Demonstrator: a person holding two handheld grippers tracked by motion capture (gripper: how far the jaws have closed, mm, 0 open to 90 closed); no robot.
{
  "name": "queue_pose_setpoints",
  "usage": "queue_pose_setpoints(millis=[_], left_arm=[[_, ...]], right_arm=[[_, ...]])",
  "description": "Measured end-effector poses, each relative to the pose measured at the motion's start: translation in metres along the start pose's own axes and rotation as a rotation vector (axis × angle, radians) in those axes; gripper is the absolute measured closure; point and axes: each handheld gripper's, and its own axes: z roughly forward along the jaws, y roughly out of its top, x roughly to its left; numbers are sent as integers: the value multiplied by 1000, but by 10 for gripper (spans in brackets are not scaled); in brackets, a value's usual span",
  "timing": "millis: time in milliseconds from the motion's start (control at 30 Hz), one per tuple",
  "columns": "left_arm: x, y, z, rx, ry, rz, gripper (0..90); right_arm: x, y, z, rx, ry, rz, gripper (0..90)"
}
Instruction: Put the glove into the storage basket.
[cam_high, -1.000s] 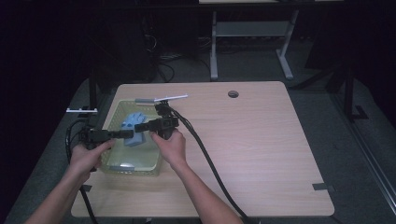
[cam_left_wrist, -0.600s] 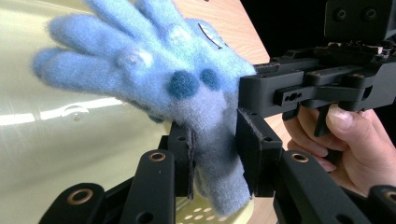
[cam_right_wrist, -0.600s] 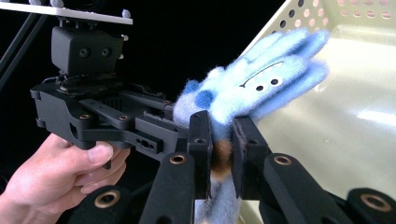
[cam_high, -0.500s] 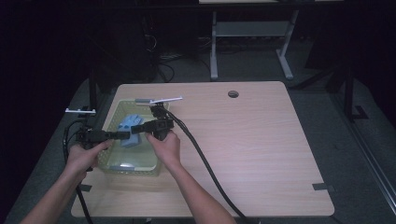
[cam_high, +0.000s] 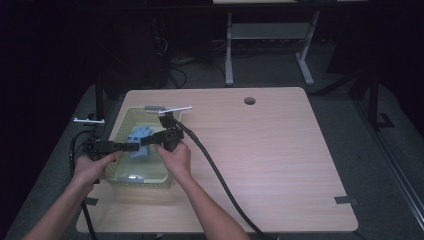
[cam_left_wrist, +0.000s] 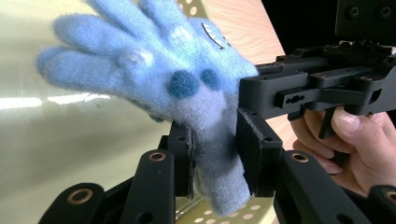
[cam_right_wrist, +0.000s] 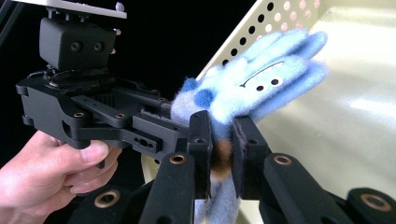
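A fuzzy blue glove with darker blue spots hangs over the pale yellow perforated basket at the table's left. My left gripper comes in from the left, and its jaws are shut on the glove's grey-blue cuff, as the left gripper view shows close up. My right gripper meets it from the right and is shut on the same cuff, beside the left jaws. In the right gripper view the glove's fingers point toward the basket's wall.
A white bar and a grey piece lie at the basket's far rim. Another white bar sits off the table's left edge. Black cables trail toward me. The wooden tabletop has a round hole.
My right hand has sunk a little toward the basket and shifted left with the glove. The left hand has hardly moved. Both grips stay as they were.
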Motion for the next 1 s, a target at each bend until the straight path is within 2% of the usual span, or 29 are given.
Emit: queue_pose_setpoints(millis=[167,267,467,867,1000], left_arm=[[3,0,2,6,5,-6,673],[4,-1,3,15,20,-4,673],[8,-3,9,34,39,-13,671],[16,-7,16,67,69,-38,671],[17,-7,17,77,79,-30,671]], right_arm=[[-3,-1,3,-3,-1,-4,792],[-7,-4,6,-3,8,27,792],[-14,-9,9,-6,8,44,791],[-22,-15,19,17,-12,64,790],[-24,-17,22,22,-16,71,789]])
